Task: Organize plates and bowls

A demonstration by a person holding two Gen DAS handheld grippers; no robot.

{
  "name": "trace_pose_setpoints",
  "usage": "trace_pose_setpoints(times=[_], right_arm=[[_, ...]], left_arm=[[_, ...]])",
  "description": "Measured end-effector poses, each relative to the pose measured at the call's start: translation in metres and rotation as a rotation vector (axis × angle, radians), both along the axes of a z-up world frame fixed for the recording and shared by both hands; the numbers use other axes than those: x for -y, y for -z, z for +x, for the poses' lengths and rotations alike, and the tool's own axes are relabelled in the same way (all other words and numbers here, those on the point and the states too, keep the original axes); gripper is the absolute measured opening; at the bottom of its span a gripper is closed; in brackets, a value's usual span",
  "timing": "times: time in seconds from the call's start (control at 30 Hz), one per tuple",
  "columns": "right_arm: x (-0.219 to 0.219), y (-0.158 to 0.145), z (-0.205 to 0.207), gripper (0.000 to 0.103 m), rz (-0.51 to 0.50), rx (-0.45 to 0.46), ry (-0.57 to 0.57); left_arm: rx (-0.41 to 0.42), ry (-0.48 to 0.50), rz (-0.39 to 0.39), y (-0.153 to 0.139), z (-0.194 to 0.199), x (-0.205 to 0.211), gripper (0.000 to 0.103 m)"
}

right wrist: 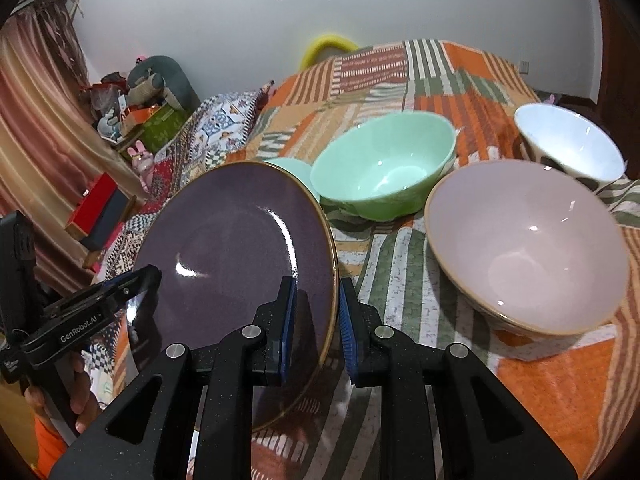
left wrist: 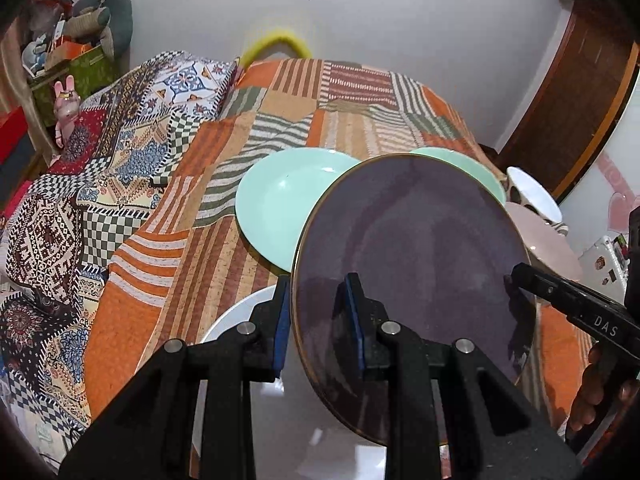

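A dark purple plate (left wrist: pixel 416 264) with a gold rim is held tilted above the bed, gripped from both sides. My left gripper (left wrist: pixel 318 320) is shut on its left edge and my right gripper (right wrist: pixel 318 320) is shut on its right edge (right wrist: pixel 240 248). The right gripper's finger shows in the left wrist view (left wrist: pixel 560 292); the left gripper shows in the right wrist view (right wrist: pixel 132 284). A mint plate (left wrist: pixel 280 208) lies behind, a white plate (left wrist: pixel 236 320) below. A mint bowl (right wrist: pixel 384 168), a pink bowl (right wrist: pixel 528 244) and a white bowl (right wrist: pixel 568 144) stand to the right.
Everything sits on a bed with an orange striped patchwork cover (left wrist: pixel 200 220). A patterned quilt (left wrist: pixel 60 220) lies at the left. Boxes and stuffed toys (left wrist: pixel 76 40) are piled by the wall. A wooden door (left wrist: pixel 572 100) is at the right.
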State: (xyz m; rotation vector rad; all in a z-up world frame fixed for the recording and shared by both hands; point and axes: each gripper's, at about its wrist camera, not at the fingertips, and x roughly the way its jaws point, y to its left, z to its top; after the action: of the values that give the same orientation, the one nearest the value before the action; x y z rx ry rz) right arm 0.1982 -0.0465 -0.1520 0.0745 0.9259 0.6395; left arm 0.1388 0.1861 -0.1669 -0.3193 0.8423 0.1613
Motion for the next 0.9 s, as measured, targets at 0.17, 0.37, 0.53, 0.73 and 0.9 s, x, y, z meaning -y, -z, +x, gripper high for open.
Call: trace_pose_setpoints(times=[0.17, 0.37, 0.53, 0.73, 0.9], right_arm=[[0.01, -0.016, -0.011, 0.019, 0.021, 0.037, 0.002], [0.027, -0.031, -0.026, 0.019, 0.038, 0.077, 0.01], [0.043, -0.042, -0.035, 0.019, 0.058, 0.104, 0.023], [0.06, -0.051, -0.047, 0.019, 0.066, 0.129, 0.048], [0.076, -0.052, -0.058, 0.019, 0.064, 0.141, 0.072]], left_arm=[[0.035, 0.011, 0.014, -0.019, -0.013, 0.012, 0.025], [0.075, 0.027, 0.051, -0.042, -0.029, 0.031, 0.025], [0.093, 0.045, 0.05, -0.053, -0.038, 0.045, 0.025], [0.104, 0.075, 0.052, -0.062, -0.046, 0.065, 0.026], [0.104, 0.105, 0.051, -0.065, -0.052, 0.082, 0.026]])
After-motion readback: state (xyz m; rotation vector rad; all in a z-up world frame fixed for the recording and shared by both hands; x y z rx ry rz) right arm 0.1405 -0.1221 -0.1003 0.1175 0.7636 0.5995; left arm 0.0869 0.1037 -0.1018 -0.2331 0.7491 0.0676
